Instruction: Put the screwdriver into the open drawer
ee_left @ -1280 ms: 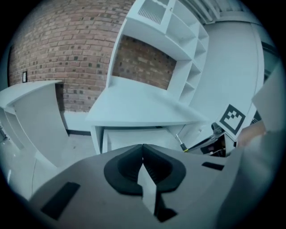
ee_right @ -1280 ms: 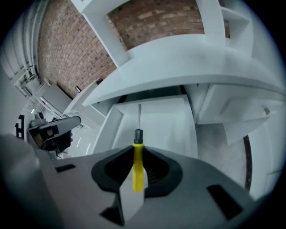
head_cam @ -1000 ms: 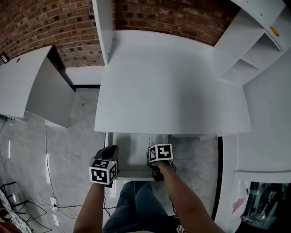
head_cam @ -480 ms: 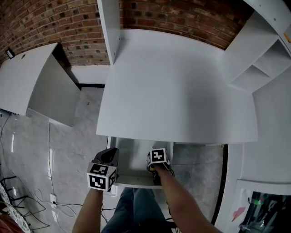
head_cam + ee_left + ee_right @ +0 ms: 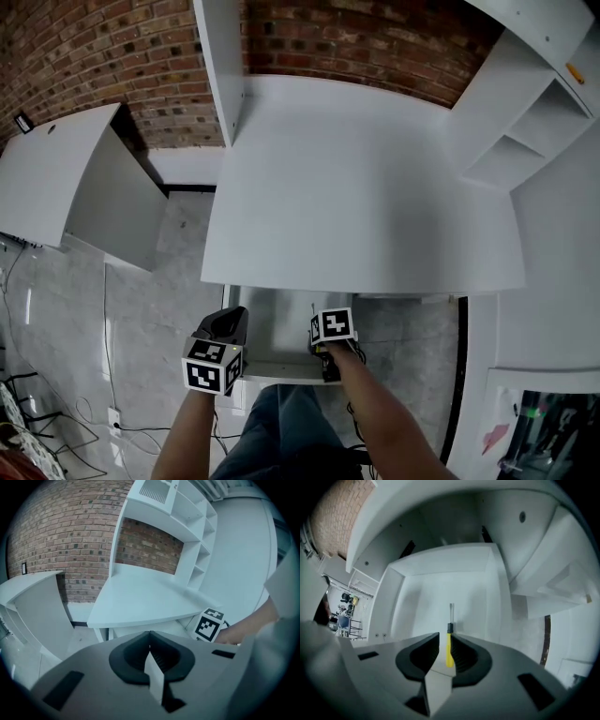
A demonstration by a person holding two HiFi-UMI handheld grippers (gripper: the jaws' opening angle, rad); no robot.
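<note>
Yellow on the handle of the screwdriver (image 5: 449,652), bare metal at the shaft, tip towards 12 o'clock in the right gripper view, down inside the white drawer (image 5: 440,562) and roughly mid-floor. Straddled by the right tool (image 5: 446,641), with jaws a little apart: handle close against the 3 o'clock jaw, a clear gap on the 9 o'clock side, so not pinched from both sides. Judged as the release step, with the screwdriver probably lying on the drawer floor already, though actual contact with the floor hard to confirm from this angle. Drawer itself, in the head view, pulled out at 6 o'clock of the bare white worktop (image 5: 356,187), with the right tool over its 3 o'clock half. Left tool (image 5: 149,641) closed on nothing, jaws together, held outside the drawer at 9 o'clock of the right one and playing no part. Next, by my reading: widen the jaws a touch more for clearance on both sides, then lift straight up and back towards 6 o'clock, without dragging the handle or clipping the drawer front. Little left of the task after that beyond a check for rolling.
</note>
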